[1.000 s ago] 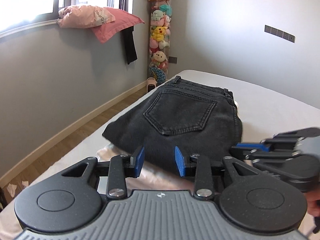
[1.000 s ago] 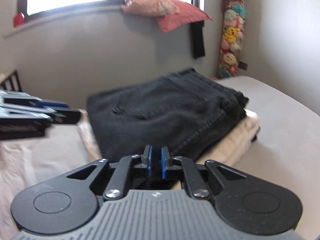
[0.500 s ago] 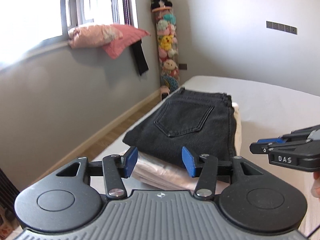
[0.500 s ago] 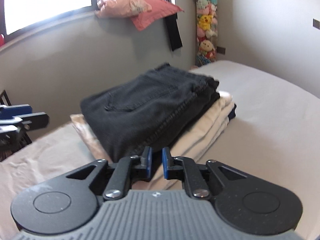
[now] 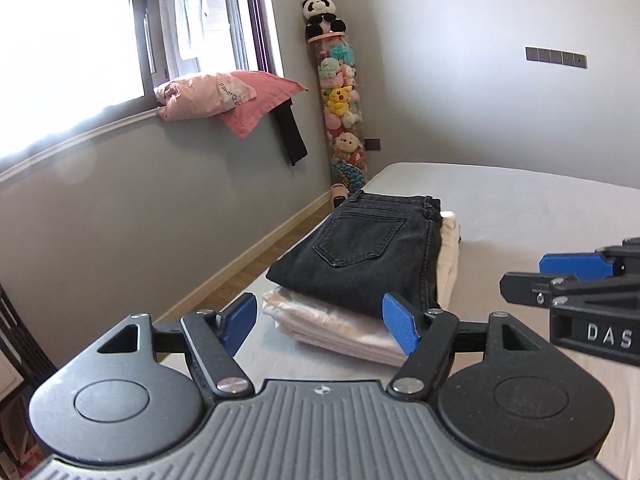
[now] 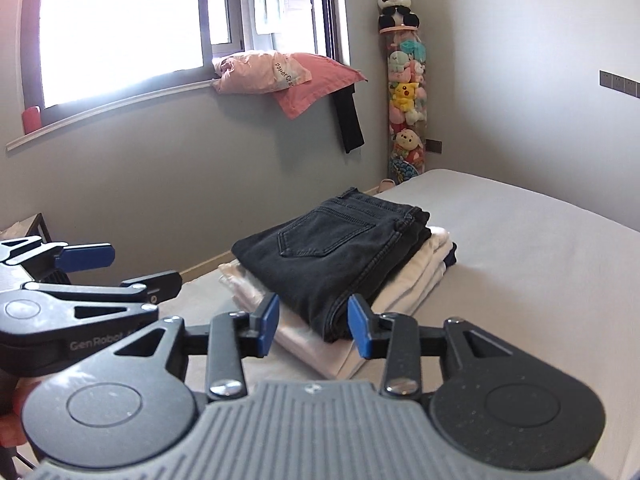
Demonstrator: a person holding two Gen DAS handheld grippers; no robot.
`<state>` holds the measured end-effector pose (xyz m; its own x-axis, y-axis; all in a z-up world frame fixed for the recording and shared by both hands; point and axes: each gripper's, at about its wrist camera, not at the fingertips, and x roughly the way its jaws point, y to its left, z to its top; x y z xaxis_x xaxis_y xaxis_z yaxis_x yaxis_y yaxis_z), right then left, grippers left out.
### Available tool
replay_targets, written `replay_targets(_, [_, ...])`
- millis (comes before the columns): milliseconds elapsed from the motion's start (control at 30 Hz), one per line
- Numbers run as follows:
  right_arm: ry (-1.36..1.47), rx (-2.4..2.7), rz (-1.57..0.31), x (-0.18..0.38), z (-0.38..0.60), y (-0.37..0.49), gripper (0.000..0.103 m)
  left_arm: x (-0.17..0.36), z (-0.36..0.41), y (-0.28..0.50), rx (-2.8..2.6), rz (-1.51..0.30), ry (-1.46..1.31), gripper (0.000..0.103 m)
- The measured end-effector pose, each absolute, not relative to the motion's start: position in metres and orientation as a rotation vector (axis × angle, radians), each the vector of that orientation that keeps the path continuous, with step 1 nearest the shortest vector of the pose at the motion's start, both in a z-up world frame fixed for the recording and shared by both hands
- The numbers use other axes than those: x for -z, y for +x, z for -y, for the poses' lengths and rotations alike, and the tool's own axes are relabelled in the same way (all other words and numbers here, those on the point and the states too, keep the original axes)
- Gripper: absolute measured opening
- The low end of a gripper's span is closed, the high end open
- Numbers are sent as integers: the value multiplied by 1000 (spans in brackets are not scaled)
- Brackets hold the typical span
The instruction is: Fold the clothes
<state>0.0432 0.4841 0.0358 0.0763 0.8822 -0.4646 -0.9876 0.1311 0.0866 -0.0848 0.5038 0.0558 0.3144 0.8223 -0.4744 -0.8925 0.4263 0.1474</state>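
Folded black jeans [image 5: 364,252] [image 6: 332,248] lie on top of a stack of folded pale clothes [image 5: 352,328] [image 6: 400,284] near the bed's left edge. My left gripper [image 5: 320,324] hangs above and short of the stack, its jaws opening wide with nothing between them. My right gripper [image 6: 314,326] is likewise drawn back from the stack, jaws opening, nothing held. Each gripper shows in the other's view: the right gripper [image 5: 576,276] at the right edge, the left gripper [image 6: 86,268] at the left edge.
The stack rests on a bed with a grey sheet [image 5: 520,216] [image 6: 520,248]. A grey wall with a window sill carries pink pillows [image 5: 224,100] [image 6: 276,76]. A tall tube of plush toys [image 5: 342,112] [image 6: 406,92] stands in the corner. Wooden floor [image 5: 256,264] runs beside the bed.
Both grippers have pulled back and risen away from the jeans, which now look smaller and farther. Both pairs of jaws have spread, the left widely, the right from nearly shut.
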Motion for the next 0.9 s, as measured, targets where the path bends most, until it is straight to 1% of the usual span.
replay_targets(133, [-274,-1405,-476,-37,-450,29,45,-57,-476,-90,-1137,-544,-160,82])
replay_targets(467, [-263,-1352,-519,-26,-373,9,49,-47,-419,-99,-1122,-584,-218,82])
replay_targets(567, [-247,-1348,-539,-23,-360,6,50,-42,-407,-100,-1118,-596,-227,82])
replay_targets(900, [-255,-1325,-523,-22,-337,0,55,-37,-386,-101,-1111,-618,-230,82])
